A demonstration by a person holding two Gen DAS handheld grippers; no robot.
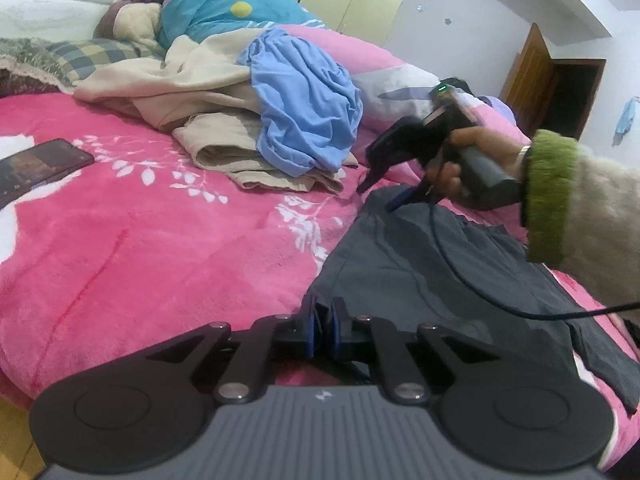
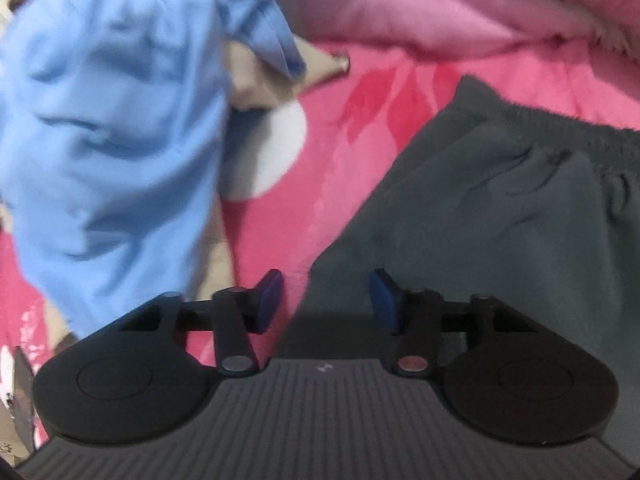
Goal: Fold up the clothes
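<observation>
A dark grey garment (image 1: 420,264) with an elastic waistband (image 2: 560,128) lies spread on the pink blanket (image 1: 160,240). My left gripper (image 1: 323,326) is at the garment's near left corner, its blue pads shut on a fold of the grey cloth. A hand in a green-cuffed sleeve holds my right gripper (image 1: 376,199) over the garment's far corner. In the right wrist view the right gripper (image 2: 326,300) is open and the grey garment's (image 2: 480,220) edge runs between its blue pads (image 2: 270,300), low over the cloth.
A crumpled light blue garment (image 1: 308,112) lies on beige clothes (image 1: 248,160) beyond the grey one. A phone (image 1: 36,168) rests on the blanket at left. A person lies under a blue quilt (image 1: 224,4) at the back. A black cable (image 1: 480,296) crosses the grey garment.
</observation>
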